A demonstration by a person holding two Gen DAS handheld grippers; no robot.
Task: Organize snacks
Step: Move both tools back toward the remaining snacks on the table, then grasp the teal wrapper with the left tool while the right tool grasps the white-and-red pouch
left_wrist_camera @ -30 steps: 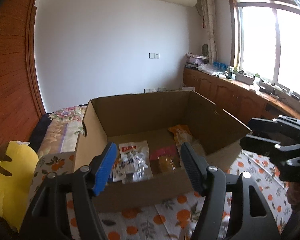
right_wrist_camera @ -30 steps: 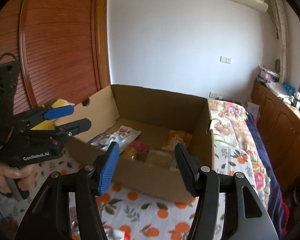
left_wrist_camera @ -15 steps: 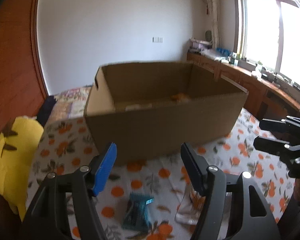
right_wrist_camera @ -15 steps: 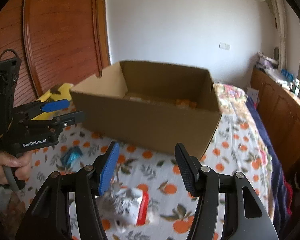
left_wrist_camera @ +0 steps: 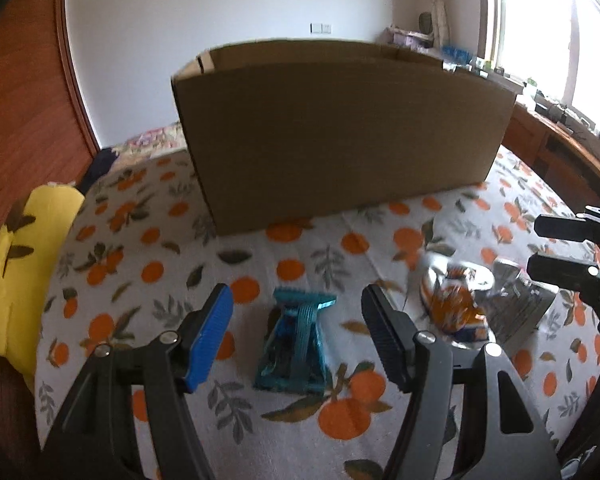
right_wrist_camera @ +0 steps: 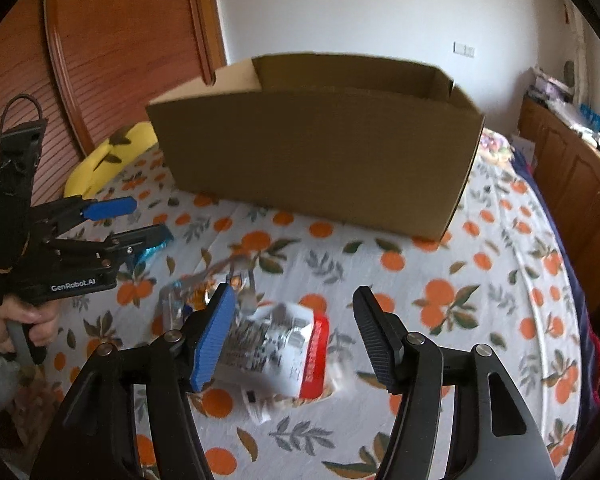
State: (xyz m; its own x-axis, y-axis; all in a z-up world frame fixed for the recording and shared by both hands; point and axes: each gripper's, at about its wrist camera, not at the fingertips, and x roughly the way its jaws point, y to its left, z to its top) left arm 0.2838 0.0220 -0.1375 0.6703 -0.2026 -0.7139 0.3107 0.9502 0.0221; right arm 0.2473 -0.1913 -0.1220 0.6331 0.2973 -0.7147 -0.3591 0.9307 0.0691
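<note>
A teal snack packet (left_wrist_camera: 296, 340) lies on the orange-print cloth, straight under my left gripper (left_wrist_camera: 296, 300), which hangs open above it with both pads clear of it. A white packet with a red band (right_wrist_camera: 284, 344) lies under my right gripper (right_wrist_camera: 294, 296). Its jaws are opening, and the packet shows between them untouched. A clear packet with orange contents (left_wrist_camera: 452, 300) lies between the two. The open cardboard box (left_wrist_camera: 340, 128) stands behind them, its inside hidden from this low angle. The left gripper (right_wrist_camera: 148, 220) also shows in the right wrist view.
A yellow cushion (left_wrist_camera: 16, 272) lies at the cloth's left edge. A wooden wall panel (right_wrist_camera: 112, 48) rises behind it, and wooden cabinets (right_wrist_camera: 572, 168) run along the right side. A person's hand (right_wrist_camera: 20, 320) grips the left tool's handle.
Both grippers have dropped from above the box's open top to low in front of its near wall. The box's contents have gone out of sight and loose packets on the cloth have come into view.
</note>
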